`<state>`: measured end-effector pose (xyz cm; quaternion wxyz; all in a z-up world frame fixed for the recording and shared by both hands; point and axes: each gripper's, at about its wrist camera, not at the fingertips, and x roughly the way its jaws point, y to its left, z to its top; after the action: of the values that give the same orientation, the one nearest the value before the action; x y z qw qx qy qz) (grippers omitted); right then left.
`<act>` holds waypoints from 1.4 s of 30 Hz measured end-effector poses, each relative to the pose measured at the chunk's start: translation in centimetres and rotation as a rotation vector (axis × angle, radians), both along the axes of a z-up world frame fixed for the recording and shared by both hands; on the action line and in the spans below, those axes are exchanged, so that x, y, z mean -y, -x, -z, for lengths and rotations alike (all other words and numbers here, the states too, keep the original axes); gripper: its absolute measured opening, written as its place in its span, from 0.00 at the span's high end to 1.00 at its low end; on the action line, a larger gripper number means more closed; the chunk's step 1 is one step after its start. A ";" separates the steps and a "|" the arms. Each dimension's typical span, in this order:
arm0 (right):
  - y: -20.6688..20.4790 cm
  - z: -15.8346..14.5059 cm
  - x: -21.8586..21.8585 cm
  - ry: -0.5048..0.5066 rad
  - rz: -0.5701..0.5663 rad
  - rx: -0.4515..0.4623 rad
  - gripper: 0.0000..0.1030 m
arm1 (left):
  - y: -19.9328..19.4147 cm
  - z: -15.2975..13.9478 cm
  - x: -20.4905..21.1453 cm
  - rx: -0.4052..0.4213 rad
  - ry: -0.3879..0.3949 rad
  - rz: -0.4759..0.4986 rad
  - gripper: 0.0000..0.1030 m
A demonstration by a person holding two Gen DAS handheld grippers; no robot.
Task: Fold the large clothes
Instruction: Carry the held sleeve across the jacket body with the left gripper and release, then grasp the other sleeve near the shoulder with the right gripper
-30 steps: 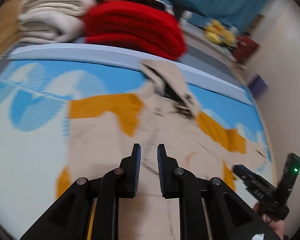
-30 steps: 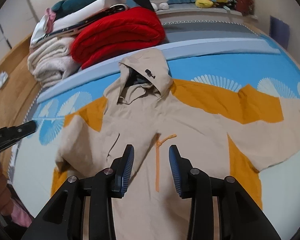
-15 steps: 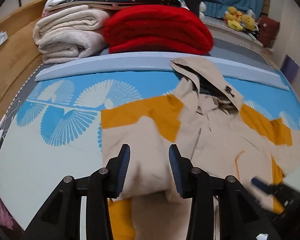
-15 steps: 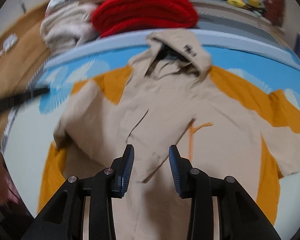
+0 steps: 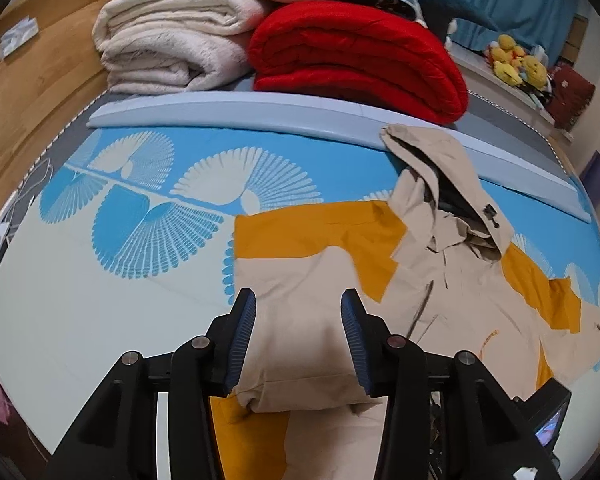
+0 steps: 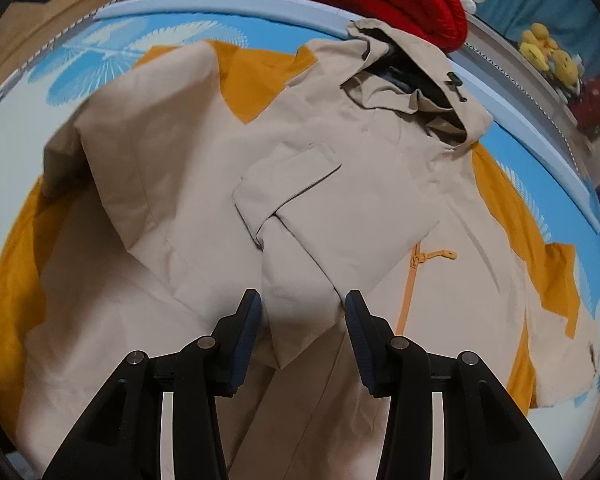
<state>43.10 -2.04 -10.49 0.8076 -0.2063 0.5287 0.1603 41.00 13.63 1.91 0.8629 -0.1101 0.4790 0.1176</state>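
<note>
A beige and orange hooded jacket (image 5: pixel 452 288) lies face up on the bed, hood (image 5: pixel 440 168) toward the blanket pile. Its sleeve (image 5: pixel 300 280) on the left is folded back over the body. My left gripper (image 5: pixel 298 322) hangs just over that sleeve's end, jaws opening, cloth seen between them, pads not pressing. My right gripper (image 6: pixel 302 322) points down at the jacket (image 6: pixel 340 152) near its chest. A beige fold end (image 6: pixel 300 320) lies between its opening jaws, ungripped. An orange zipper (image 6: pixel 410 280) runs to its right.
The bed cover (image 5: pixel 100 280) is blue and white with fan prints. At the head a pale blue strip (image 5: pixel 236 108) carries a red folded blanket (image 5: pixel 356 56) and cream blankets (image 5: pixel 168 40). A wooden board (image 5: pixel 32 92) stands left; plush toys (image 5: pixel 516 64) sit far right.
Both grippers have dropped closer to the jacket and their jaws have widened, the left from nearly shut. The left view swung over to the folded sleeve; the right view rolled and closed in.
</note>
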 end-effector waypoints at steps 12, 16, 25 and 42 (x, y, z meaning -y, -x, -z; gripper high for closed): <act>-0.9 -0.7 1.3 -0.062 0.077 0.003 0.93 | 0.0 0.3 -0.1 -0.014 0.021 0.015 0.61; -1.8 -3.6 4.4 -0.237 0.249 0.052 0.94 | -0.1 0.4 0.3 -0.016 0.021 0.026 0.61; -2.2 -3.1 13.7 -0.419 0.758 0.049 0.94 | -0.5 1.4 1.6 -0.044 0.017 0.063 0.61; -4.6 -1.4 6.0 0.031 0.208 0.089 0.45 | -1.1 2.4 2.2 -0.075 0.028 0.081 0.61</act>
<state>47.73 -8.08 -9.07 0.8393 -0.1695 0.5132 0.0580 42.09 11.44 -0.52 0.8469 -0.0982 0.5165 0.0798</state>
